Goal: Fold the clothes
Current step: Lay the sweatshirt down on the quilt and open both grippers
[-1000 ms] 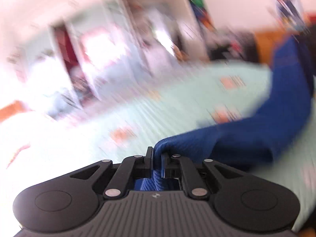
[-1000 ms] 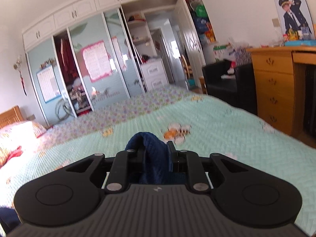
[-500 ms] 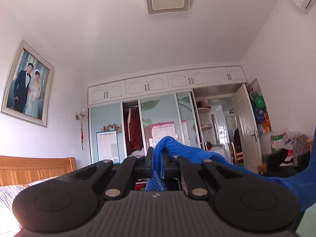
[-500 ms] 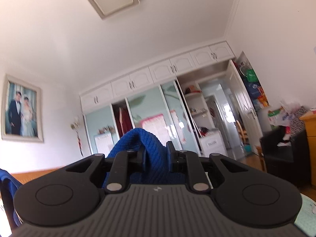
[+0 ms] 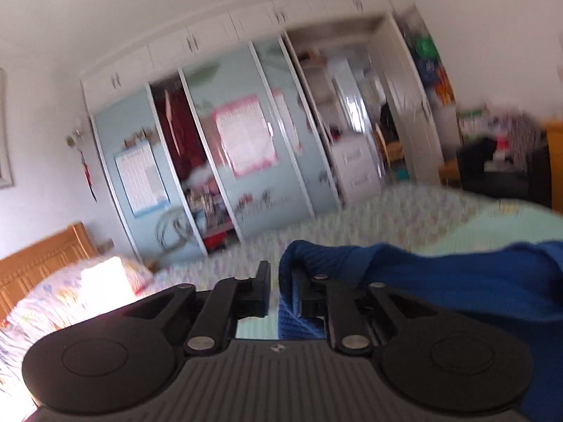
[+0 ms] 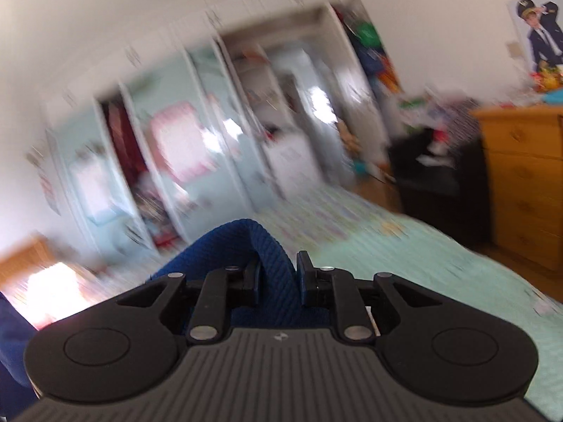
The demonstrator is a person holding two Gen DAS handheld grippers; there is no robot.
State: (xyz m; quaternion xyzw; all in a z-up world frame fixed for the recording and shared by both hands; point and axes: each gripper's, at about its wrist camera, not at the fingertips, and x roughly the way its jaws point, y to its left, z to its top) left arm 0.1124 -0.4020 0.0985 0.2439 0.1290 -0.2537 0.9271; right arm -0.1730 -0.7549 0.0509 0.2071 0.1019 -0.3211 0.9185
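A blue knitted garment (image 5: 457, 281) hangs over the right finger of my left gripper (image 5: 280, 274) and trails off to the right above the mint quilted bed (image 5: 475, 221). The left jaws are opening, and a clear gap shows between the left finger and the cloth. In the right wrist view a thick fold of the same blue garment (image 6: 242, 242) arches up between the fingers of my right gripper (image 6: 278, 267). Its jaws are opening a little, but the fold still fills the gap between the pads. More blue cloth sags at the lower left (image 6: 10, 334).
A wall of sliding wardrobes (image 5: 246, 140) stands beyond the bed. A wooden dresser (image 6: 524, 183) and a black armchair (image 6: 432, 183) line the right side. A wooden headboard (image 5: 38, 260) and a pillow (image 5: 105, 277) lie at the left. Both views are motion-blurred.
Both grippers tipped up toward the ceiling with the garment, then swung back down toward the bed. The left jaws have parted, leaving the cloth only on the right finger.
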